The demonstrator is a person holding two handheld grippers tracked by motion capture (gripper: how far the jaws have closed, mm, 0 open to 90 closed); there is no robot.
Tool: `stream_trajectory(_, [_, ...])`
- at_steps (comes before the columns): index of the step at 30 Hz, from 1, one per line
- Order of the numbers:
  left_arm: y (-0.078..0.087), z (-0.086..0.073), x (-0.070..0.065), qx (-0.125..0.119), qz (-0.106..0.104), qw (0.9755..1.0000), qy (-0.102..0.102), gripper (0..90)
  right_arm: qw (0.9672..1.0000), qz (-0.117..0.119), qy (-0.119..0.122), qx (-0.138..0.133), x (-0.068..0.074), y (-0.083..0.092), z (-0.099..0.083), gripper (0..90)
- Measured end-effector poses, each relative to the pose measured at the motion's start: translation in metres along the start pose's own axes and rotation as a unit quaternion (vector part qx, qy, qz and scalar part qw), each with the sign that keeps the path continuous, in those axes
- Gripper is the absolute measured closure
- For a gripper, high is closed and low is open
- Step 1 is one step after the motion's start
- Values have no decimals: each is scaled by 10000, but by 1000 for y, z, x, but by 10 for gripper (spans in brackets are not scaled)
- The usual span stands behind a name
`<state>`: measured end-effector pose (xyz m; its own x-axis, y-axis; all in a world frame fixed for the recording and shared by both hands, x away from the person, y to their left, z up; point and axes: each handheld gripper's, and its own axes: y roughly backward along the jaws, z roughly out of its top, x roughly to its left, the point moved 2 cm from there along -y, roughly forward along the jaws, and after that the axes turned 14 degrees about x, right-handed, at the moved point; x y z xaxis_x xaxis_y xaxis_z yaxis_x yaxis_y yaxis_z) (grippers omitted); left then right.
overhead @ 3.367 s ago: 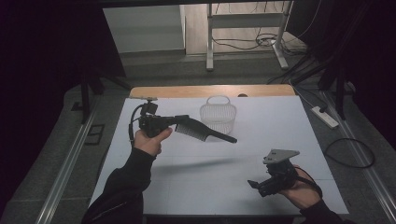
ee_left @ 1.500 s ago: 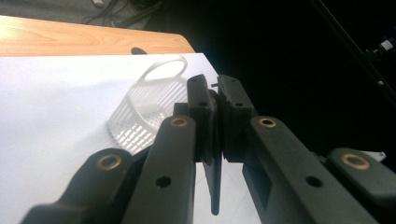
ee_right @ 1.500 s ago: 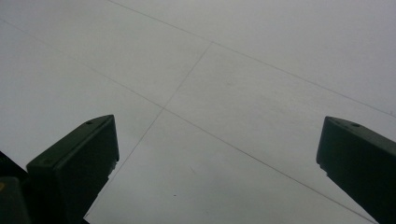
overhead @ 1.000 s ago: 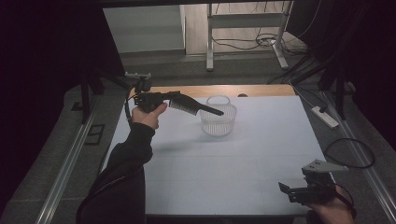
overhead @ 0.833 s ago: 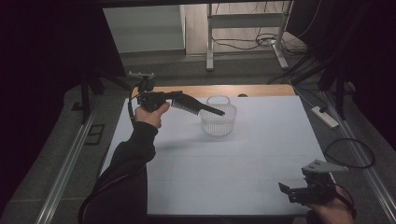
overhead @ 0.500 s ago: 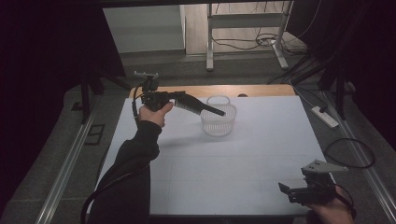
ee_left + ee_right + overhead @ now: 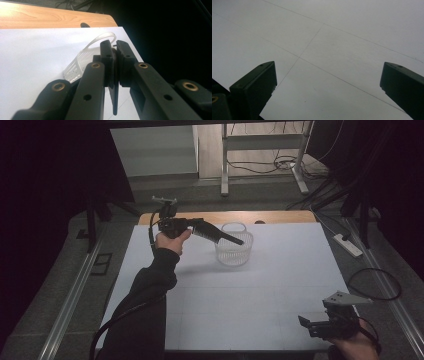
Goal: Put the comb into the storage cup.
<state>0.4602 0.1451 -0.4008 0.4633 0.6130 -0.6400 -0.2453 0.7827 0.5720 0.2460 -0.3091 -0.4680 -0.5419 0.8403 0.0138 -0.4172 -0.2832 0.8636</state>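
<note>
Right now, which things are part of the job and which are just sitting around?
In the job:
- left tongs, shut on the black comb
- clear basket, under the comb's tip

Standing by:
- right tongs, open, nothing held
- power strip, off the table's right edge

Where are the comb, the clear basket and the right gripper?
comb (image 7: 220,234), high view, on the toothed middle of the black comb.
clear basket (image 7: 233,256), high view, on its perforated front wall.
right gripper (image 7: 327,82), right gripper view, midway between its two black jaws, standing wide apart.
</note>
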Motion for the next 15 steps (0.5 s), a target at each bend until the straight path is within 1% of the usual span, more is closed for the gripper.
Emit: stream_trajectory(15, [-20, 6, 3, 62, 115, 9999, 96, 839, 10000, 6, 12, 18, 0, 0, 0, 12])
